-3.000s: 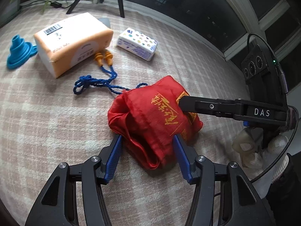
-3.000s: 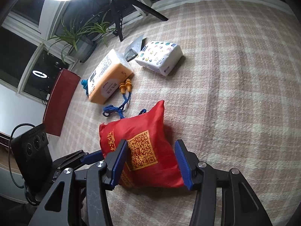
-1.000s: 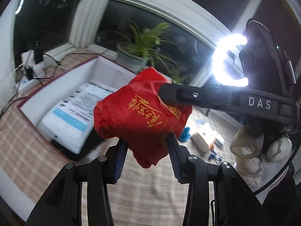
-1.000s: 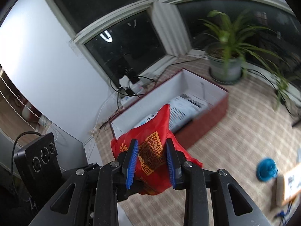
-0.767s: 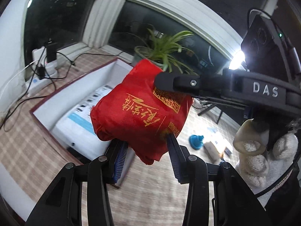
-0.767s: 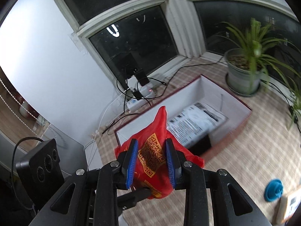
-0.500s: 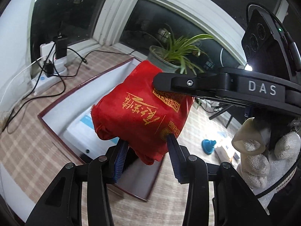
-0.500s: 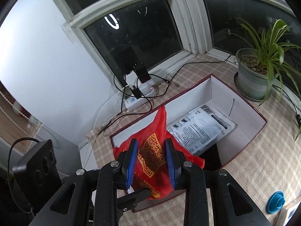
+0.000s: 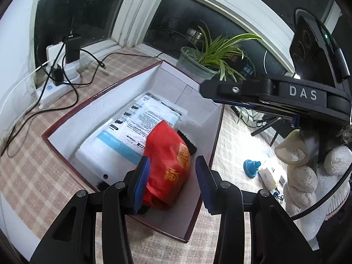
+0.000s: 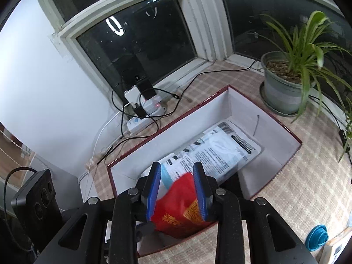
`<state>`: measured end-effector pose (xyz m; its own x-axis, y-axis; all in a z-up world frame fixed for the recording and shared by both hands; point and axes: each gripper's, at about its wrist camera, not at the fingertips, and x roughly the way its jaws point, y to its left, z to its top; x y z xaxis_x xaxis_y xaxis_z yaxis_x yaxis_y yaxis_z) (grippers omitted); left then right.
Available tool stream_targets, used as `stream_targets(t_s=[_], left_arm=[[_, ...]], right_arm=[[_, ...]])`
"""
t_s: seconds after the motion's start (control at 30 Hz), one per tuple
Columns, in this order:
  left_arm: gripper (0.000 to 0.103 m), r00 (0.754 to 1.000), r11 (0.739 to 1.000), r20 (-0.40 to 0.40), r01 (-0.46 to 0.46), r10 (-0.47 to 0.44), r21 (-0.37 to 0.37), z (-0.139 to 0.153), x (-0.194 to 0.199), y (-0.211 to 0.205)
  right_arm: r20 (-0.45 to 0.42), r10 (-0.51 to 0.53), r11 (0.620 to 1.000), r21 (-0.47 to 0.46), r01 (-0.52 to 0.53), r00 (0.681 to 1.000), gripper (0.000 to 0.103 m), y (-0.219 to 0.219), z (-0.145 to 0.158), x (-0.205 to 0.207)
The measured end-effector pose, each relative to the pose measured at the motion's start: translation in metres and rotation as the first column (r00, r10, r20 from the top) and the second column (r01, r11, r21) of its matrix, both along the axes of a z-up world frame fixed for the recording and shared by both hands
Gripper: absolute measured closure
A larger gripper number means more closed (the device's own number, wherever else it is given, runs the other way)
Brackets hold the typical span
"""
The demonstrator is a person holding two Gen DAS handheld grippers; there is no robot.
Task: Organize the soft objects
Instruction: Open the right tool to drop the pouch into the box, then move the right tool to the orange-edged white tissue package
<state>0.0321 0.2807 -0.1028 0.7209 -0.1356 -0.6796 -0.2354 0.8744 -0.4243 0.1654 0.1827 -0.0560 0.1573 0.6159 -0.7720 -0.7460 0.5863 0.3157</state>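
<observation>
The red cloth bag (image 9: 169, 160) with gold print is blurred and lies low inside the open maroon box (image 9: 105, 110), partly on a white plastic packet (image 9: 132, 127). My left gripper (image 9: 172, 176) hovers over the bag, open; the bag brushes past one pad and a gap shows at the other. In the left wrist view my right gripper (image 9: 211, 90) stands well above the bag with nothing in it. In the right wrist view the red bag (image 10: 180, 209) shows below and beyond my right gripper (image 10: 177, 176), at the near end of the box (image 10: 176, 127).
A power strip (image 9: 55, 81) with black cables lies by the window behind the box. A potted plant (image 10: 283, 88) stands at the box's far corner. A blue funnel (image 9: 250, 168) and a tissue pack (image 9: 267, 176) lie on the checked mat to the right. A gloved hand (image 9: 308, 176) holds the right gripper.
Both grippers carried the red bag over the box, pinched between them. The bag has now left both pairs of pads and dropped into the box.
</observation>
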Motion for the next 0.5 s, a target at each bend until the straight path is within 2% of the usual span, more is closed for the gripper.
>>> stream_targets(t_s=[0.17, 0.4, 0.5], left_arm=[[0.063, 1.000, 1.000, 0.010, 0.000, 0.000, 0.002, 0.004, -0.001, -0.002], [0.063, 0.999, 1.000, 0.031, 0.015, -0.015, 0.016, 0.012, -0.004, -0.014], [0.063, 0.999, 0.999, 0.040, 0.033, -0.034, 0.028, 0.016, -0.002, -0.027]], right_arm=[[0.007, -0.037, 0.999, 0.010, 0.037, 0.999, 0.067, -0.016, 0.000, 0.002], [0.015, -0.104, 0.994, 0.041, 0.103, 0.994, 0.065, -0.057, 0.000, -0.001], [0.007, -0.155, 0.986, 0.067, 0.154, 0.988, 0.058, -0.083, -0.001, -0.004]])
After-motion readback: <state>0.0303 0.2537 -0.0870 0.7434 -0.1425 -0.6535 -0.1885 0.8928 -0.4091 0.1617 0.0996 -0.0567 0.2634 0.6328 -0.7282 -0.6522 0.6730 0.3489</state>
